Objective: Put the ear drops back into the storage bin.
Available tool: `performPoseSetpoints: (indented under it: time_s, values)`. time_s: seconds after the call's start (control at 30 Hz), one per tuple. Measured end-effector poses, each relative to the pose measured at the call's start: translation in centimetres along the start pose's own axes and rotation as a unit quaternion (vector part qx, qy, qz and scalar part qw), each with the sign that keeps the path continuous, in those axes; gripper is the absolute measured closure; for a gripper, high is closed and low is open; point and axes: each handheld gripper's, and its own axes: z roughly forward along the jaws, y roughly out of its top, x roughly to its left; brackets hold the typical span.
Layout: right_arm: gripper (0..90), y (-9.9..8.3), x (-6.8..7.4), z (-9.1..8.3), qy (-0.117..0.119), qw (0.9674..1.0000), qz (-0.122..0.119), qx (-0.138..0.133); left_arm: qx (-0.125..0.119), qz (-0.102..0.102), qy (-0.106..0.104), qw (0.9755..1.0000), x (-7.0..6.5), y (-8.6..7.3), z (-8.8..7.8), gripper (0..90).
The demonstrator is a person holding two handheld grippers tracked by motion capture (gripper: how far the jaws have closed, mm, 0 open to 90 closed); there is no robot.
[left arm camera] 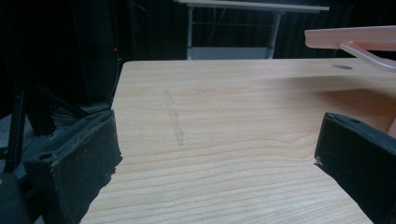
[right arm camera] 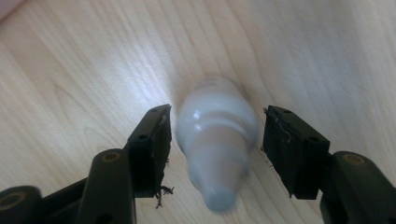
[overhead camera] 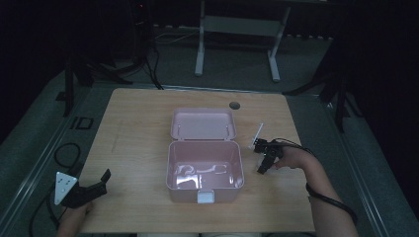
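From above, your right hand-held gripper [overhead camera: 261, 157] is sitting over a slim white object [overhead camera: 258, 132] lying on the tabletop [overhead camera: 138, 128], just right of the open pink lunch box [overhead camera: 205, 157]. The object's long axis is running away from you, tilting slightly right. Your left hand-held gripper [overhead camera: 94, 185] is resting at the near left corner.

In the left gripper view, your jaws are standing wide apart over bare wood.

In the right gripper view, your jaws are flanking a blurred white bottle-like object [right arm camera: 215, 144], narrow end pointing toward the camera, gaps showing both sides. No label is readable.
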Motion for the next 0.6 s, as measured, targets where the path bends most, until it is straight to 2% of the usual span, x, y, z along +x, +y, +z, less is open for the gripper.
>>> performPoseSetpoints:
  time_s: [0.13, 0.2, 0.3, 0.4, 0.6]
  values:
    - [43.2, 0.44, -0.01, 0.32, -0.002, 1.0, -0.003, -0.003, 0.0, 0.0, 0.0, 1.0, -0.01, 0.01, 0.0, 0.4]
    - [47.3, 0.66, -0.04, 0.53, -0.006, 0.9999, -0.008, 0.006, 0.0, 0.001, 0.0, 1.0, -0.01, 0.01, 0.0, 0.4]
    - [58.3, 0.86, -0.03, 0.72, -0.007, 0.9997, -0.014, 0.02, 0.0, 0.001, 0.0, 1.0, 0.01, 0.02, 0.01, 0.4]
    - [59.2, 0.93, 0.1, 0.61, -0.009, 0.9993, -0.031, 0.021, 0.001, 0.0, 0.0, 1.0, 0.01, 0.02, 0.01, 0.4]
    - [59.4, 0.67, 0.87, 0.28, -0.008, 0.9961, -0.086, 0.019, 0.002, -0.001, 0.0, 1.0, 0.0, 0.03, 0.03, 0.4]
